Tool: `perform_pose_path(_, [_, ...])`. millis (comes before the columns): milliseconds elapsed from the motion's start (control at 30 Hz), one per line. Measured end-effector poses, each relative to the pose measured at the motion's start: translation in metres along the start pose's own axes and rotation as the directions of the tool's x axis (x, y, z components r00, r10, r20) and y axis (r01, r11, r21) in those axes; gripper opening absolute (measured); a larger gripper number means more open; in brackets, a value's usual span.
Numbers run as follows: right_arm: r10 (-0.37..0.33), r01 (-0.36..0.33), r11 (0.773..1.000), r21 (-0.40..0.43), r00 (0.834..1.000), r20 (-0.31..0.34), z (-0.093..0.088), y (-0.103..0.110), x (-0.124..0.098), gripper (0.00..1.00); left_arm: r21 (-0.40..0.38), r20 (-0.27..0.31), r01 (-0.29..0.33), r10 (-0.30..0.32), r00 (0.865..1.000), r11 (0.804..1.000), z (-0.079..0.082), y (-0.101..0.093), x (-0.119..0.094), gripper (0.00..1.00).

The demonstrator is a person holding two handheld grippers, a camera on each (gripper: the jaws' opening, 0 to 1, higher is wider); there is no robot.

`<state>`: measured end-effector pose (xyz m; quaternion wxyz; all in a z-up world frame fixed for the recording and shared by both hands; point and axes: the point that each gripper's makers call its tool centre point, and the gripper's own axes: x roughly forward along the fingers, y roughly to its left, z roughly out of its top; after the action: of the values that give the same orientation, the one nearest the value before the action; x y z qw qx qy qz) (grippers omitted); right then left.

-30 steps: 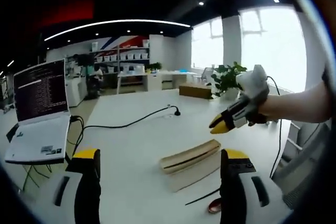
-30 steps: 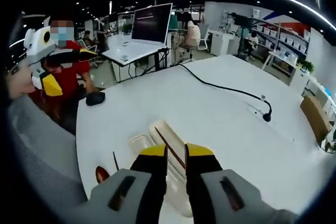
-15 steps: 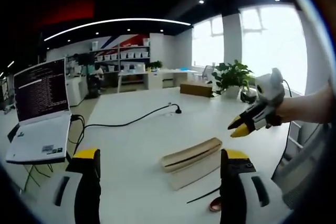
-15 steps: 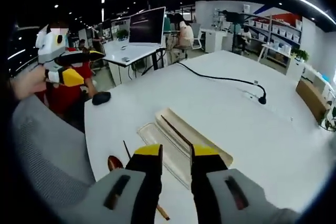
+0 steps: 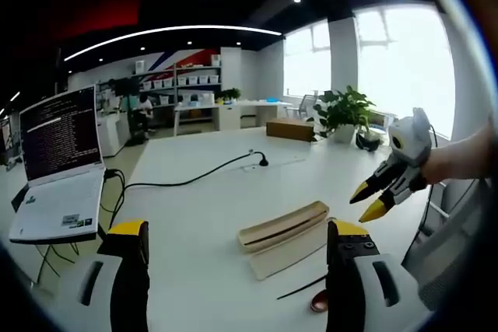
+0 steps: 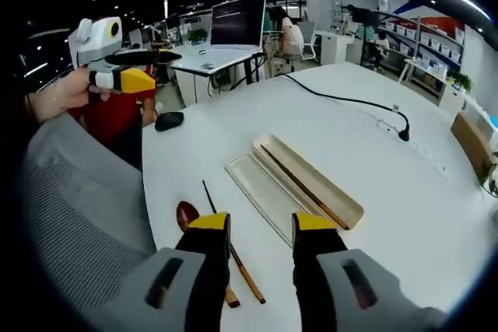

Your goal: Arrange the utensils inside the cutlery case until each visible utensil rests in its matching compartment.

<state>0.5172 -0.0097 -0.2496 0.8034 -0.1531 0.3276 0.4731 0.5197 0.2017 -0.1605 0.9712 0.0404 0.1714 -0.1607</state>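
My right gripper (image 6: 262,227) has changed the most: a second ago its fingers were almost closed and close over the case, and now they stand clearly apart with nothing between them, and I have pulled back and up, so the whole case fits in the right gripper view. My left gripper (image 5: 237,239) has not changed; its fingers are wide and empty, and it hangs above the table (image 5: 194,215) on its own side. Just in front of my right fingers, the spoon (image 6: 187,212) with the reddish bowl lies on the bare table, and a loose chopstick (image 6: 249,281) lies just beside it. Both are still outside the case. A little farther away is the cutlery case (image 6: 338,209), open, with its lid (image 6: 261,190) flat beside it and touching it. One dark chopstick in the case (image 6: 303,184) lies along a long compartment, and it seems to sit straight. I judge that this one piece is now placed and that my right fingers opened to let it go. The spoon and the second chopstick remain, so the task is not finished. They are near to my right fingers, which are already open enough to reach for either. Farther on the table I see a black mouse (image 6: 169,120) and a black cable (image 6: 342,99), well apart from the case.
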Motion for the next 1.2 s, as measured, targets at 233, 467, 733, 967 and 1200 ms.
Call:
perform_pose_path(233, [0.055,-0.061,0.996,-0.071,0.994,-0.091,-0.019,0.012,0.004,0.28,0.005,0.002,0.003,-0.003,1.000,1.000,0.001,-0.001,-0.001,0.98])
perform_pose_path(467, [0.112,-0.141,0.981,-0.136,0.974,-0.198,-0.042,0.025,0.017,0.27,0.004,0.008,0.004,-0.004,1.000,1.000,0.002,-0.001,-0.002,0.98])
perform_pose_path(733, [0.164,-0.219,0.959,-0.180,0.946,-0.280,-0.058,0.041,0.035,0.25,0.001,0.013,-0.004,0.004,1.000,1.000,0.004,0.001,-0.003,0.98])
perform_pose_path(967, [0.179,-0.254,0.944,-0.210,0.930,-0.322,-0.062,0.046,0.045,0.23,0.000,0.017,-0.003,0.003,1.000,1.000,0.005,0.001,-0.003,0.98])
perform_pose_path(1200, [0.183,-0.287,0.925,-0.249,0.912,-0.368,-0.066,0.047,0.058,0.22,0.003,0.017,0.004,-0.004,1.000,1.000,0.005,-0.001,-0.002,0.98])
